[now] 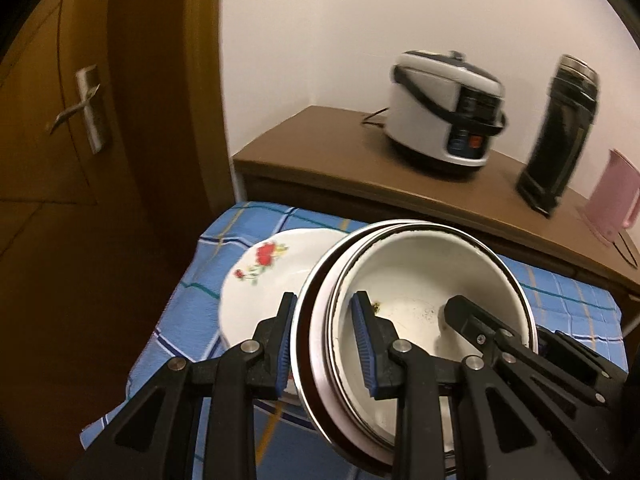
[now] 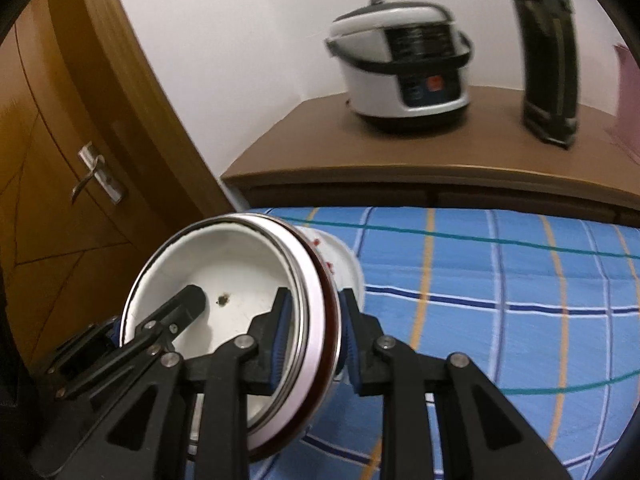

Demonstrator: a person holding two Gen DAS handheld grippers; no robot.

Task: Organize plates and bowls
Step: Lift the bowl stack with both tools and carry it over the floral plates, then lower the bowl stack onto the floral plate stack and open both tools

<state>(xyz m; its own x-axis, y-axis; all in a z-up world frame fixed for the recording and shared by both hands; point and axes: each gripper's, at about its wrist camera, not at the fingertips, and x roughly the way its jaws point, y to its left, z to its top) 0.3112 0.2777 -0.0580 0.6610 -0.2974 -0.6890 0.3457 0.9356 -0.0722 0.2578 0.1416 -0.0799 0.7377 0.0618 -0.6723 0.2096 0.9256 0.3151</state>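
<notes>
The left gripper (image 1: 326, 344) pinches one side of a stack of bowls (image 1: 420, 280): its outer pad sits against the outside of the stack's rim, its inner blue pad against the inside wall of the top white bowl. The right gripper (image 2: 314, 336) clamps the opposite side the same way, one pad inside the top bowl and one outside the rims. So the stack hangs between the two grippers, tilted, its open mouth turned toward the cameras.

The stack seems to hold three nested pieces, a white enamel bowl with a dark chipped rim, a steel rim around it and a pale one with a dark red edge, though motion blur makes the count uncertain. A small dark spot (image 2: 222, 299) marks the bottom of the inner bowl.

Beneath the stack, a white plate with a red flower print (image 1: 264, 276) lies on the blue checked cloth (image 2: 500, 292), near the cloth's far left corner.

Behind the cloth runs a brown wooden counter (image 1: 320, 152). On it stand a white rice cooker (image 1: 444, 108), a black thermos (image 1: 560, 128) beside it, and a pink object (image 1: 612, 196) at the right edge. A wooden door with a metal handle (image 1: 82, 108) fills the left side.
</notes>
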